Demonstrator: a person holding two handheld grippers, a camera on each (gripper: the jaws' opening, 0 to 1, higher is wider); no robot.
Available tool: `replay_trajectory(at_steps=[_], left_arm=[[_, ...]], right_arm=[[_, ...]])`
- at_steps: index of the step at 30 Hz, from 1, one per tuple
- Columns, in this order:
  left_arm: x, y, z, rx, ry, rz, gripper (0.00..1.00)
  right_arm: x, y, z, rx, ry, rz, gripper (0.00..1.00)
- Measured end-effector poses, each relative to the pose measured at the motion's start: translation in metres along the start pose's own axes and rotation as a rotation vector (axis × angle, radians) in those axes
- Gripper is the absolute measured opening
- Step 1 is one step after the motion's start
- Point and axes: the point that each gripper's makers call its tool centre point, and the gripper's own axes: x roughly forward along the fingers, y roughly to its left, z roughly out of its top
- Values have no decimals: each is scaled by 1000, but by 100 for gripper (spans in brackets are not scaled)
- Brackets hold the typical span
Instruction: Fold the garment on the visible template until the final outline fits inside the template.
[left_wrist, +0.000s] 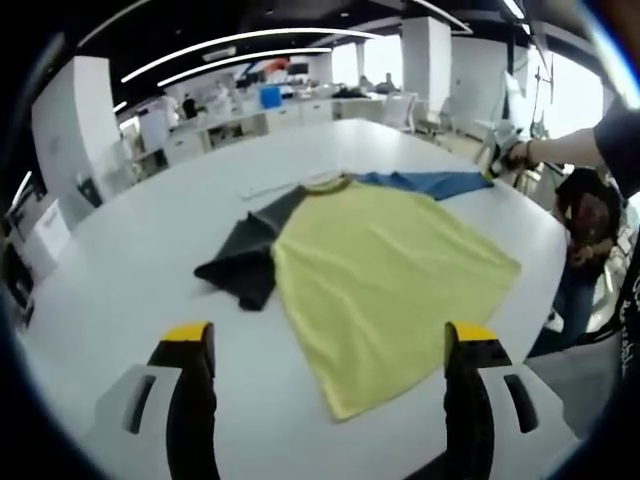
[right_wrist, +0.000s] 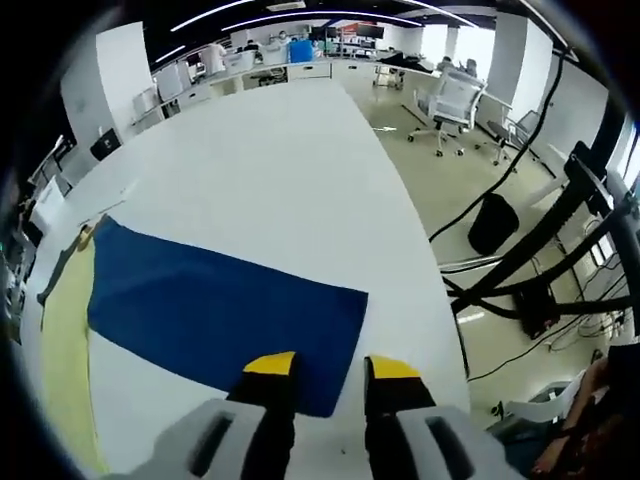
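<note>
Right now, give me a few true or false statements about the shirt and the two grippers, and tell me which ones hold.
1. The T-shirt has a yellow body. True.
2. Both sleeves are blue. False: the blue sleeve is matched by a dark grey sleeve on the other side.
3. The left gripper is clamped on the shirt's hem. False: its jaws stand wide apart, on either side of the hem.
4. The right gripper is at the end of the blue sleeve. True; in the left gripper view it shows at that sleeve's far end.
5. The shirt lies on a dark wooden table. False: the table is white.
</note>
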Motion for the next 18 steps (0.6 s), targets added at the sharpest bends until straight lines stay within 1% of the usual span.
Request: replay_trajectory(at_steps=[5, 7, 11, 15, 18], left_arm=[[0, -1, -2, 1, 8, 1, 91], [0, -2, -2, 1, 10, -1, 90], [0, -2, -2, 3, 13, 1, 90], [1, -2, -5, 3, 23, -1, 90], [2, -2, -4, 1, 24, -5, 90]], right_arm=[[0, 0, 0, -3, 1, -3, 18], [1, 1, 2, -10, -1, 4, 13], [2, 1, 2, -8, 2, 7, 11], [1, 0, 2, 13, -2, -2, 7], [3, 2, 3, 13, -2, 2, 2]])
